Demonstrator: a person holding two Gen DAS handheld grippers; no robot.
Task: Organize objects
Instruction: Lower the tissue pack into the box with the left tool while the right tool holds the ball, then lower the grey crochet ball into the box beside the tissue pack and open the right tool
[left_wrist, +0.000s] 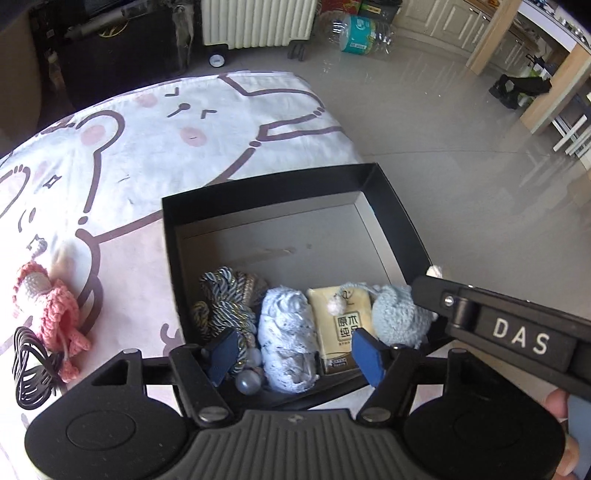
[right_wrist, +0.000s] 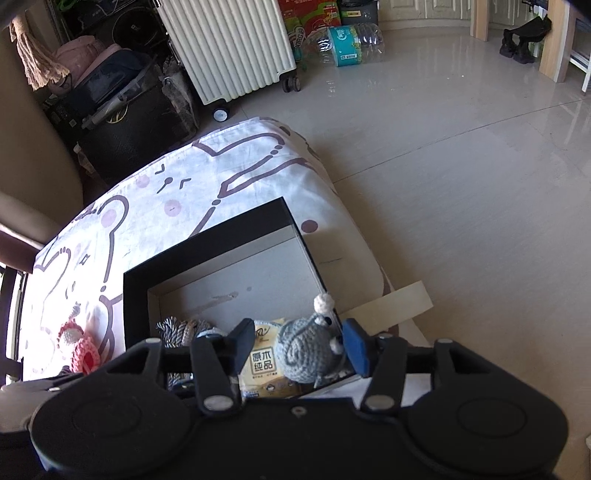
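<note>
Left wrist: my left gripper (left_wrist: 295, 352) hangs unclenched over the lace roll (left_wrist: 288, 343) in the box (left_wrist: 391, 199); right gripper (right_wrist: 297, 345) straddles the mouse (right_wrist: 308, 349), loose; I'd lift straight up.

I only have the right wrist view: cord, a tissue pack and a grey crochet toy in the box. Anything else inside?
Observer: A pale blue lace roll lies between the cord and the tissue pack.
Reviewer: Is the left gripper holding it?
Observer: No, the left gripper stands open above it, pads clear.
Reviewer: Anything outside the box?
Observer: A black coiled cable beside the pink crochet doll.
</note>
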